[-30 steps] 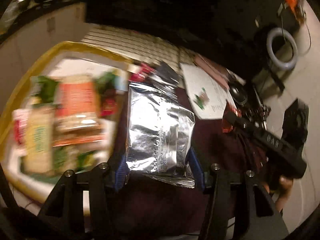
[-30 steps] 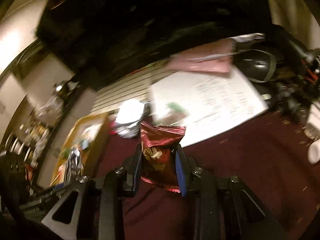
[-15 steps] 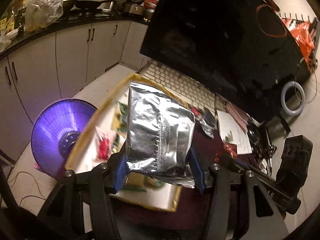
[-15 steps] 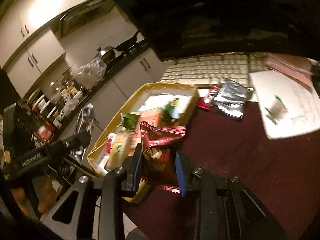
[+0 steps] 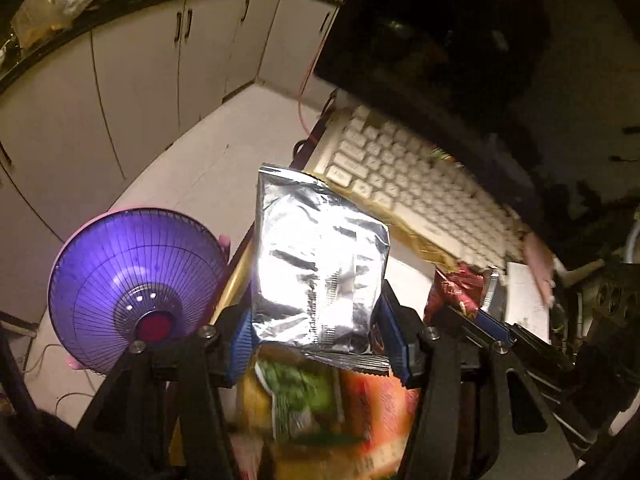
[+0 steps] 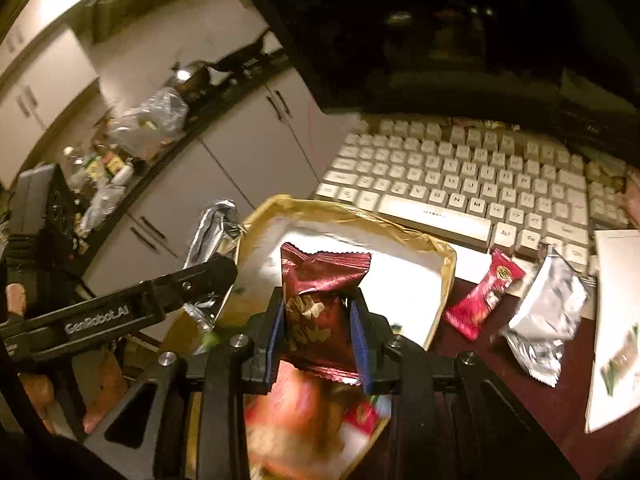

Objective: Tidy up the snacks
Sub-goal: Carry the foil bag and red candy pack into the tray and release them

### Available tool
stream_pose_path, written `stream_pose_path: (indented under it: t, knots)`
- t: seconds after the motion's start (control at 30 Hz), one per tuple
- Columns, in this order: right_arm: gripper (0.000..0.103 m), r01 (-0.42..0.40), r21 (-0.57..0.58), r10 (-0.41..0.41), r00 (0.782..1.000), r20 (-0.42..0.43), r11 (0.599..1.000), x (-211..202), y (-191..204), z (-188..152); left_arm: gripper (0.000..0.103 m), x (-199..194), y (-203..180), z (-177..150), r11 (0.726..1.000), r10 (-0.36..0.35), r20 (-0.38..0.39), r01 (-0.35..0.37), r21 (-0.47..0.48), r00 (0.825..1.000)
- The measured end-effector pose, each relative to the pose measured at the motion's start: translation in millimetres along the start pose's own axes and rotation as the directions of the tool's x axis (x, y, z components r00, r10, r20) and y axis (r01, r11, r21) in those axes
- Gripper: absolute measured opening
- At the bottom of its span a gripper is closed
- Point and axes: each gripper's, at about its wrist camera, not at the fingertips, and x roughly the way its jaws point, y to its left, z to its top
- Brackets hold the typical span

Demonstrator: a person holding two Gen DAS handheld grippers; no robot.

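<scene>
My left gripper is shut on a silver foil snack bag and holds it above the gold-rimmed snack box. My right gripper is shut on a dark red snack packet and holds it over the same box, whose white floor shows beyond it. The left gripper with its silver bag shows at the box's left edge in the right wrist view. The red packet shows right of the silver bag in the left wrist view. Several packets lie blurred in the box.
A white keyboard lies behind the box under a dark monitor. A small red packet and a silver packet lie on the maroon table right of the box, beside a white paper. A purple fan stands on the floor.
Both grippers have swung left with their packets, from over the table to above the box. The silver bag and red packet stay gripped throughout.
</scene>
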Motion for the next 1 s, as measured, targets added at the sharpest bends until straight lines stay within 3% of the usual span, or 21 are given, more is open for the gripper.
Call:
stream_pose_path:
  t: [0.3, 0.4, 0.43, 0.47, 0.53, 0.6, 0.67, 0.8, 1.0]
  knots:
    - [0.031, 0.057, 0.01, -0.056, 0.998, -0.04, 0.998, 26.3, -15.4, 2.7, 0.059, 19.4, -3.8, 3.3, 0.999, 0.02, -0.056, -0.019, 0.027, 0.998]
    - [0.034, 0.02, 0.054, -0.016, 0.997, -0.071, 0.998, 32.1, -24.8, 2.3, 0.068, 15.7, -1.7, 2.3, 0.999, -0.03, -0.039, 0.03, 0.012, 0.999]
    - [0.034, -0.001, 0.073, 0.006, 0.998, -0.067, 0.997, 28.2, -27.1, 0.9, 0.075, 10.1, -2.0, 1.1, 0.999, -0.038, -0.024, 0.039, 0.009, 0.999]
    - [0.035, -0.023, 0.087, 0.028, 0.998, -0.059, 0.996, 21.5, -28.0, -0.8, 0.083, 1.4, -2.9, -0.4, 0.999, -0.039, 0.009, 0.039, 0.014, 0.999]
    - [0.038, -0.044, 0.091, 0.046, 0.999, -0.018, 0.995, 2.2, -26.6, -3.9, 0.086, -15.7, -4.0, -5.3, 0.999, -0.032, 0.077, 0.031, 0.021, 0.997]
    - [0.048, -0.058, 0.087, 0.055, 0.998, 0.033, 0.995, -21.3, -24.6, -9.6, 0.086, -26.7, -4.2, -10.9, 0.999, -0.042, 0.1, 0.04, 0.019, 0.994]
    - [0.048, -0.078, 0.084, 0.072, 0.995, 0.072, 0.993, -43.9, -24.8, -17.0, 0.086, -40.9, -5.8, -21.2, 0.998, -0.068, 0.127, 0.065, 0.021, 0.99]
    - [0.049, -0.108, 0.11, 0.092, 0.987, 0.134, 0.988, -90.8, -37.6, -41.3, 0.086, -66.0, -16.8, -48.1, 0.998, -0.047, 0.186, 0.038, 0.047, 0.981]
    - [0.051, -0.117, 0.154, 0.086, 0.978, 0.19, 0.981, -142.2, -67.5, -87.5, 0.086, -92.9, -48.6, -99.8, 0.993, -0.071, 0.211, 0.05, 0.103, 0.975]
